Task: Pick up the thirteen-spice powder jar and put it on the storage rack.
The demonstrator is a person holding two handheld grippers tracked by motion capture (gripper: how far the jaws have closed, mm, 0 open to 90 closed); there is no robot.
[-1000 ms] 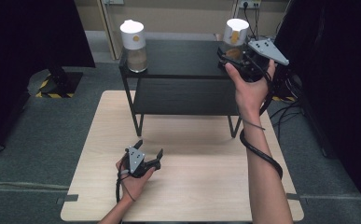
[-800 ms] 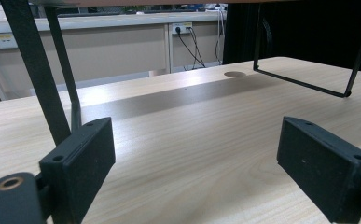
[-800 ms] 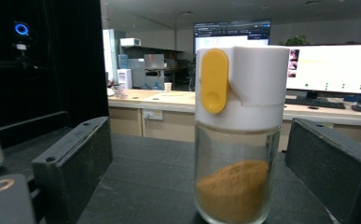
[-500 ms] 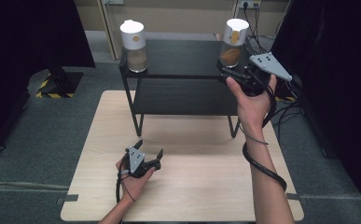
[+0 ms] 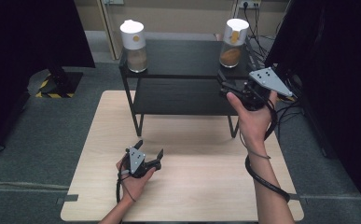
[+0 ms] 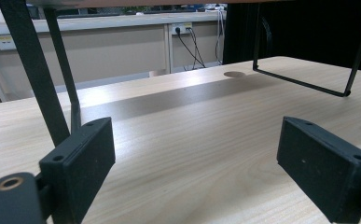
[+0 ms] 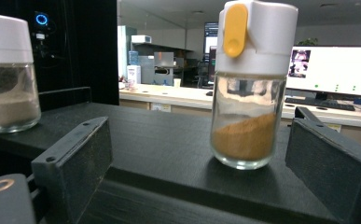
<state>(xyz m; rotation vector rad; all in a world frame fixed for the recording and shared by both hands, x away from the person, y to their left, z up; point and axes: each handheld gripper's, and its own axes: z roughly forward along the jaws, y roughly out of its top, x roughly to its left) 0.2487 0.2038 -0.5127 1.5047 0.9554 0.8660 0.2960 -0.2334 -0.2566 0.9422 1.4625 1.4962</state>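
Two glass jars with white lids stand on the top of a black two-tier shelf (image 5: 183,58). The left jar (image 5: 134,44) holds pale powder. The right jar (image 5: 233,43) holds orange-brown powder and has a yellow tab on its lid. My right gripper (image 5: 224,85) hovers open at the shelf's front right edge, a little short of that jar. In the right gripper view the orange jar (image 7: 248,116) stands upright ahead of the open right gripper (image 7: 201,161), untouched, with the pale jar (image 7: 8,79) at far left. My left gripper (image 5: 149,148) rests open low over the wooden table (image 5: 201,186), nothing between its pads (image 6: 78,163).
The shelf's lower tier (image 5: 183,95) is bare. In the left gripper view the shelf's thin black legs (image 6: 33,70) rise close ahead at left and its foot bar (image 6: 304,84) lies at right. Dark curtains flank the table; cables hang at the back right.
The right hand has drawn back from the orange jar, down and toward the person, with its jaws staying open. The jar stays on the shelf. The left hand has kept still.
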